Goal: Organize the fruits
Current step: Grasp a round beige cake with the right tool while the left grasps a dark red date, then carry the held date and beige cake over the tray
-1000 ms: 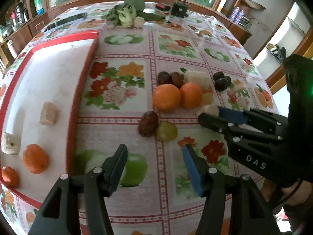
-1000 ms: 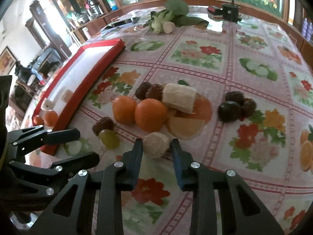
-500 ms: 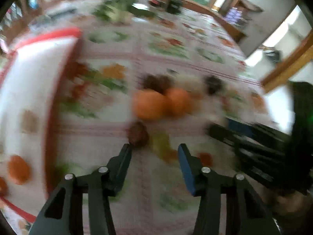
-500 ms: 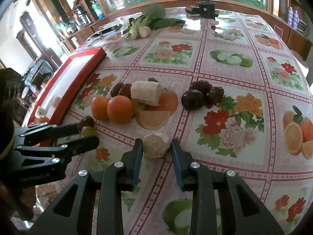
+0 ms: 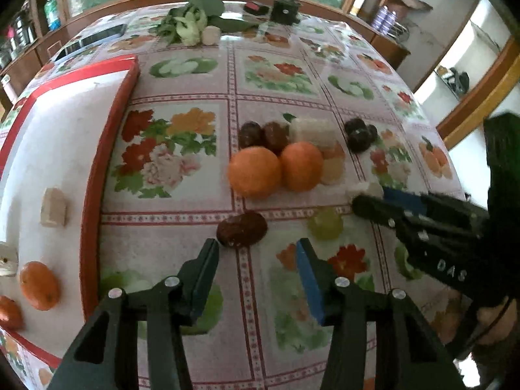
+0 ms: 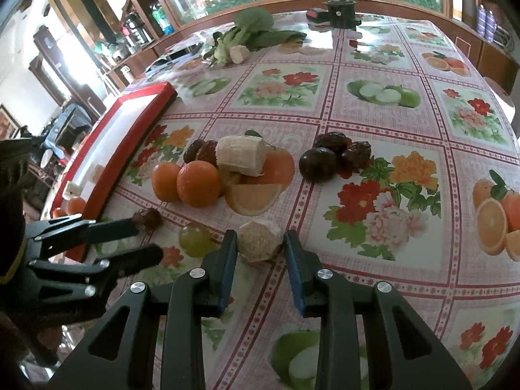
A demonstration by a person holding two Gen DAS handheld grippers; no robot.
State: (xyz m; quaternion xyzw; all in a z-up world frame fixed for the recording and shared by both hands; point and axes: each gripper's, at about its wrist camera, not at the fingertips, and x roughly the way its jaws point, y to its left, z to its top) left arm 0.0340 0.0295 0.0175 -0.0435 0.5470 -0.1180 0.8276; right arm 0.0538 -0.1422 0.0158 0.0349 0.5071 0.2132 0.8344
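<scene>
My left gripper (image 5: pixel 256 250) hangs open over the cloth; a brown date (image 5: pixel 242 234) lies just past its left fingertip, with nothing between the pads. A green grape (image 5: pixel 325 227) lies to the date's right. My right gripper (image 6: pixel 260 242) is shut on a pale cane chunk (image 6: pixel 259 243) close above the table. It also shows at the right of the left wrist view, as right gripper (image 5: pixel 367 195). Two oranges (image 5: pixel 255 172) sit behind, with dates (image 5: pixel 261 135), a bigger cane piece (image 5: pixel 312 131) and dark fruits (image 5: pixel 359 135). The left gripper (image 6: pixel 149 240) touches the date (image 6: pixel 148 219).
A red-rimmed white tray (image 5: pixel 110 162) lies at the left, holding a pale chunk (image 5: pixel 53 206), an orange (image 5: pixel 39 286) and more pieces at its near edge. Leafy greens (image 5: pixel 191 22) and a black device (image 5: pixel 286 11) sit at the table's far end.
My left gripper has come forward to the date and its jaws stand narrower. The grape now lies apart from the date, further right. The right gripper still holds its chunk, shifted slightly.
</scene>
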